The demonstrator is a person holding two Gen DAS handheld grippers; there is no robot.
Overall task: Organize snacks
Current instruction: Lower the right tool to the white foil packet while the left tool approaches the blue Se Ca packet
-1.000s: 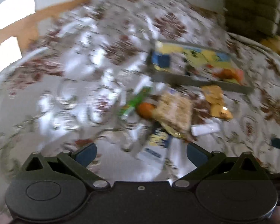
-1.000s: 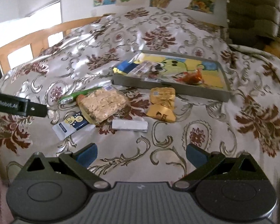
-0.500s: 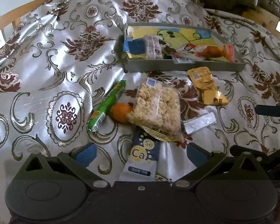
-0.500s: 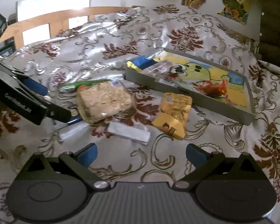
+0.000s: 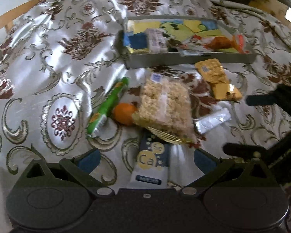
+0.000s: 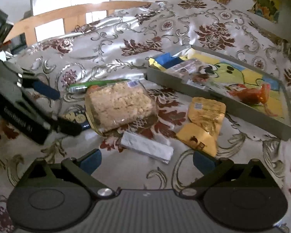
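Snacks lie on the bedspread (image 6: 110, 38) before a tray (image 6: 219, 104).
Lower centre, a sachet (image 5: 152, 163) reads "Ca", "Se"; left gripper (image 5: 145, 159) and right gripper (image 6: 146, 160) both gape, empty.

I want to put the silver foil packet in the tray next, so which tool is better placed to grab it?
Probably the right tool: it is open and the silver foil packet lies just ahead between its fingers. The left tool is open over the blue-and-white sachet, with the packet off to its right.

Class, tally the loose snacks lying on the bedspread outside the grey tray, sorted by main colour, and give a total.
Yellow packets: 2
Green stick: 1
Orange fruit: 1
Beige puffed-rice bag: 1
Silver bar: 1
Blue-and-white sachet: 1
Total: 7
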